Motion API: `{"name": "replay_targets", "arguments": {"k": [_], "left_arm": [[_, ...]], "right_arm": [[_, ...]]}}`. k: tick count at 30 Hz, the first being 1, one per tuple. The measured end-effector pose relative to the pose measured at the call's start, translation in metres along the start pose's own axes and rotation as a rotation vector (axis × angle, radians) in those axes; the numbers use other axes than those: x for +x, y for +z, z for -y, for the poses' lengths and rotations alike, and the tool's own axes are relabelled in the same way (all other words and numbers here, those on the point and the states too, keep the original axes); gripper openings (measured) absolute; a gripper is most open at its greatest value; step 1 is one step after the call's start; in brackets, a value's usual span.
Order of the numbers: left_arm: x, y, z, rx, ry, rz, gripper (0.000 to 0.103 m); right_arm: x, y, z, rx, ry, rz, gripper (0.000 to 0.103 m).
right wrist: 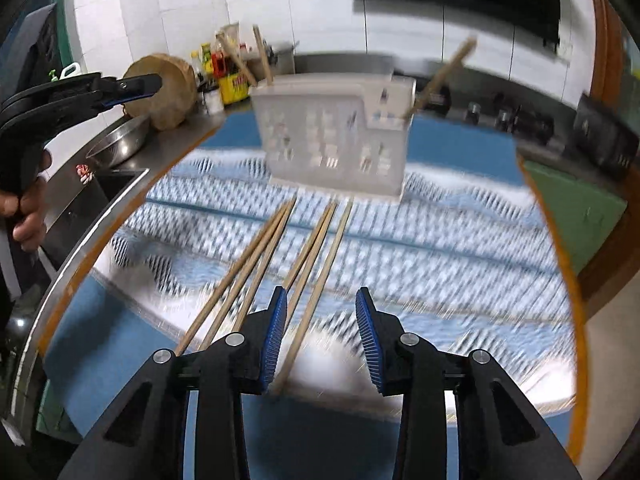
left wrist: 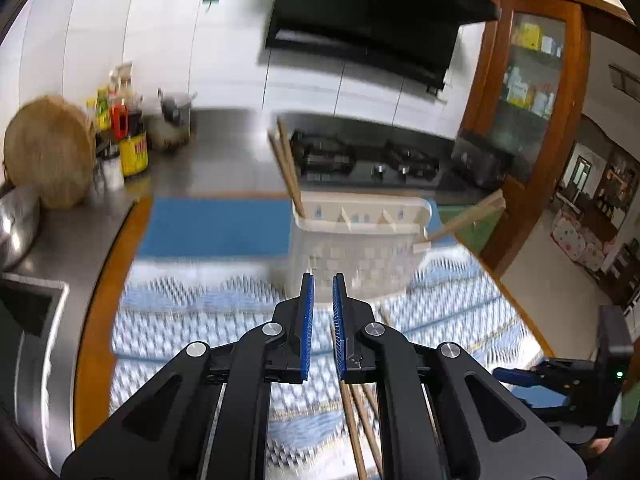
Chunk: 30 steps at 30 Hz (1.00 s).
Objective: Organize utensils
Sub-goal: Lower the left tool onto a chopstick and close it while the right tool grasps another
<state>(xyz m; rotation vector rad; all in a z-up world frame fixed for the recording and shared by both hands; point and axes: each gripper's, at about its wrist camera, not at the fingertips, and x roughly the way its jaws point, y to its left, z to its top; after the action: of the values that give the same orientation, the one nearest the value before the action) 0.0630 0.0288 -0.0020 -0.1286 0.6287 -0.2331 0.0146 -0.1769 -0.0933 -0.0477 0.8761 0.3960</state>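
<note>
A white slotted utensil basket (left wrist: 360, 248) stands on a blue-and-white patterned mat (left wrist: 192, 328); it also shows in the right wrist view (right wrist: 332, 140). Wooden chopsticks stick up from its left end (left wrist: 287, 160) and lean out at its right end (left wrist: 468, 216). Several loose chopsticks (right wrist: 260, 264) lie on the mat in front of the basket. My right gripper (right wrist: 322, 304) is open, low over their near ends, with one chopstick (right wrist: 316, 296) between its fingers. My left gripper (left wrist: 323, 280) is open a narrow gap and empty, held above the mat before the basket.
A steel counter at the left holds a round wooden board (left wrist: 48, 156), sauce bottles (left wrist: 128, 136), a steel bowl (right wrist: 120, 140) and a sink (right wrist: 100, 192). A black gas hob (left wrist: 368, 160) lies behind the basket. A wooden door frame (left wrist: 520, 140) stands at the right.
</note>
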Motion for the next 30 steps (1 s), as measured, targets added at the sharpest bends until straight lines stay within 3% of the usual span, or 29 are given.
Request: {"name": "replay_targets", "arguments": {"k": [5,14,23,30], "left_arm": [[0.004,-0.037,-0.002,-0.018,0.009,-0.071,0.010],[0.016,-0.095,-0.002,-0.059,0.002,-0.210,0.010],[0.037,-0.131,0.019,-0.062,-0.043,-0.310,0.010],[0.054,-0.145,0.028,-0.044,-0.038,-0.352,0.010]], "right_arm": [[0.024,-0.024,-0.010,0.020,0.010,-0.062,0.026],[0.049,-0.033,-0.014,0.046,0.014,-0.114,0.021],[0.055,-0.035,-0.014,0.039,-0.009,-0.131,0.010],[0.052,-0.036,-0.009,0.040,-0.027,-0.128,0.009]]}}
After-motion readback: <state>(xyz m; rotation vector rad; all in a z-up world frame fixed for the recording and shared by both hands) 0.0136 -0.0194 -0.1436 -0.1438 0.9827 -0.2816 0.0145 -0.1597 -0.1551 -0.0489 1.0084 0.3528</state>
